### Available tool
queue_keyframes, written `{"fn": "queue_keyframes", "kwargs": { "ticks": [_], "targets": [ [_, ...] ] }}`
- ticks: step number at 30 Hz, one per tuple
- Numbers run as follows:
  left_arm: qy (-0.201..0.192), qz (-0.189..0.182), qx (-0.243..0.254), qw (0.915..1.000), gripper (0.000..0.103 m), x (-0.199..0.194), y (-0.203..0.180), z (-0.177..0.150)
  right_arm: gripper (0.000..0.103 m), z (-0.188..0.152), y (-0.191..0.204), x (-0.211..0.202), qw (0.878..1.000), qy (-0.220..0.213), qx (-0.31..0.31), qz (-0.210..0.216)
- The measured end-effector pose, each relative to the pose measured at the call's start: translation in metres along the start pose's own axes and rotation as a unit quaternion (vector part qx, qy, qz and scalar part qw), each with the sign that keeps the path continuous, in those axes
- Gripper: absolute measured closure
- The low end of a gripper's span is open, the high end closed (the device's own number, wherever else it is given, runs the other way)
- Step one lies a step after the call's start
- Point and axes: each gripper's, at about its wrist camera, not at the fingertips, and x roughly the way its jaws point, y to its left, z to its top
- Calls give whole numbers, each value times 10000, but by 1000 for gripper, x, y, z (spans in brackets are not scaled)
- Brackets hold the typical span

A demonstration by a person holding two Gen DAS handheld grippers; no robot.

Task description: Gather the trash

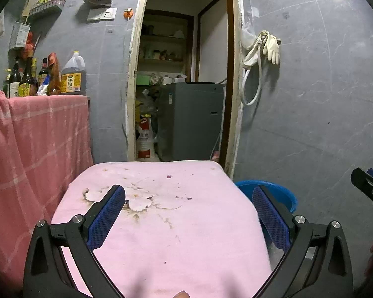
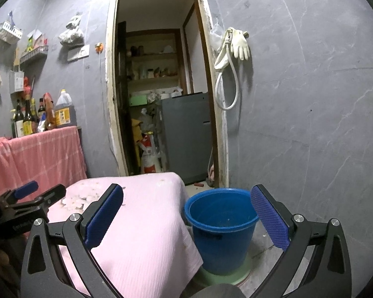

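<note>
A pile of pale flat scraps (image 1: 136, 200) lies on a pink cloth-covered table (image 1: 176, 243), with small dark crumbs (image 1: 168, 176) farther back. My left gripper (image 1: 189, 211) is open and empty, hovering over the table with the scraps just past its left finger. The scraps show in the right wrist view (image 2: 77, 202) too. A blue bucket (image 2: 220, 226) stands on the floor right of the table on a green disc. My right gripper (image 2: 186, 213) is open and empty, above the table's right edge and the bucket. The left gripper shows at left in the right wrist view (image 2: 27, 198).
A pink towel (image 1: 32, 154) drapes a counter at left carrying bottles and an oil jug (image 1: 73, 74). An open doorway (image 1: 184, 74) behind the table shows a grey appliance and sacks. Gloves and a hose (image 1: 263, 49) hang on the grey tiled wall.
</note>
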Motion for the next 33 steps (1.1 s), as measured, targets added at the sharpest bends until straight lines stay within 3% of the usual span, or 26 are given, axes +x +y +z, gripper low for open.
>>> {"fn": "queue_keyframes", "kwargs": {
  "ticks": [33],
  "targets": [
    [282,208,-17,9994,2,3,22,-55,0,-49,4,21,9986,531,31,-36]
  ]
}}
